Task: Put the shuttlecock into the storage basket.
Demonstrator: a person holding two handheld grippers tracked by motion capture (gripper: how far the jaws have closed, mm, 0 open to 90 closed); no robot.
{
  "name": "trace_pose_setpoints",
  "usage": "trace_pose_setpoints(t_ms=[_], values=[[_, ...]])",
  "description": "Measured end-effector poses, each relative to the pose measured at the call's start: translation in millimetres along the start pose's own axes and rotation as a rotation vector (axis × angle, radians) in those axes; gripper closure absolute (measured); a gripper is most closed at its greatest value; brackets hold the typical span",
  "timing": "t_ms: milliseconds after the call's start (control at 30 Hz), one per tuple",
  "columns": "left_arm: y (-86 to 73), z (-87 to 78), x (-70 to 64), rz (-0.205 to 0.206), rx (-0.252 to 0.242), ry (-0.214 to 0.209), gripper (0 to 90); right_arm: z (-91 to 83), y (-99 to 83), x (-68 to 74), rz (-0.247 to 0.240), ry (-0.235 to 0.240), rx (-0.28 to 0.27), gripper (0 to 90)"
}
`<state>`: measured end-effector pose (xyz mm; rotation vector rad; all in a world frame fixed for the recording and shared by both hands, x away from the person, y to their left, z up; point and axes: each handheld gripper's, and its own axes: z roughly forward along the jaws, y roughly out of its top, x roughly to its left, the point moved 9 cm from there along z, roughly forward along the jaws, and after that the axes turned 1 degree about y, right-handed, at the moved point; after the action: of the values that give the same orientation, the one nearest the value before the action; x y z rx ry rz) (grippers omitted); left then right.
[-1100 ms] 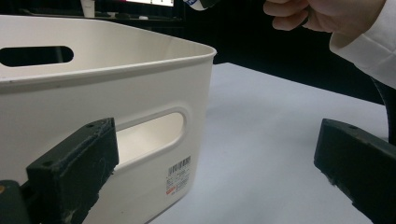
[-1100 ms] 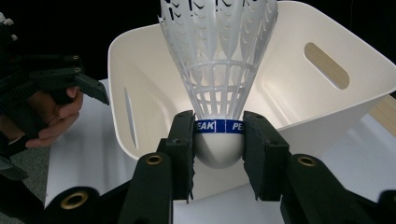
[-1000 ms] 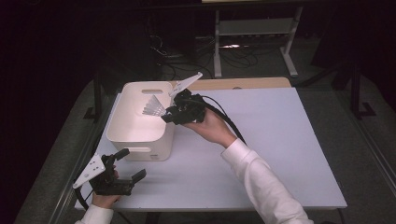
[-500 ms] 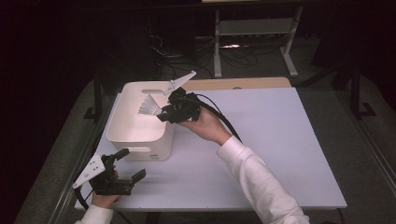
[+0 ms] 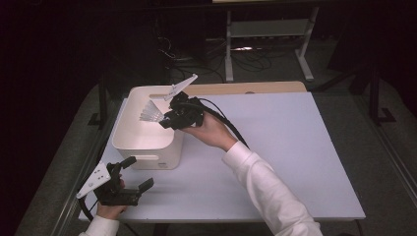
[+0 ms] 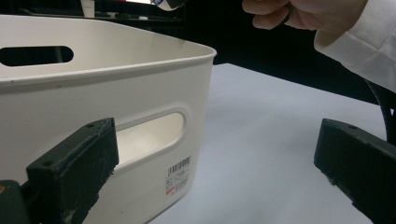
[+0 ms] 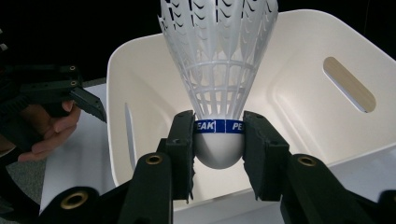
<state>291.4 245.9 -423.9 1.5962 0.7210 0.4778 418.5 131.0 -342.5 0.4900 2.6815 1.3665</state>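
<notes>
Shuttlecock over bin, release pending

Right gripper [image 7: 218, 140] clamps the shuttlecock [image 7: 218, 79] by its cork, centre frame, above the white bin [image 5: 147, 142]. Left gripper [image 5: 129, 178], lower left, rests with jaws apart. Judgement: lower further inside before letting go, to avoid bounce-out.

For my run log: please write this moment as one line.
right gripper: shut on shuttlecock, above white bin | left gripper: open, near table front edge

One shuttlecock [image 7: 219, 70], one white bin [image 5: 142, 142], one table [image 5: 295, 147], two tools.
</notes>
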Motion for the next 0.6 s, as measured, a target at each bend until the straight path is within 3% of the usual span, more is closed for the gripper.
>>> trace_pose_setpoints(t_ms=[600], values=[[0.2,-0.1,-0.5,-0.001,-0.001,-0.001,0.0,25.4,-0.2,1.2,-0.028,0.017,0.019,63.6]])
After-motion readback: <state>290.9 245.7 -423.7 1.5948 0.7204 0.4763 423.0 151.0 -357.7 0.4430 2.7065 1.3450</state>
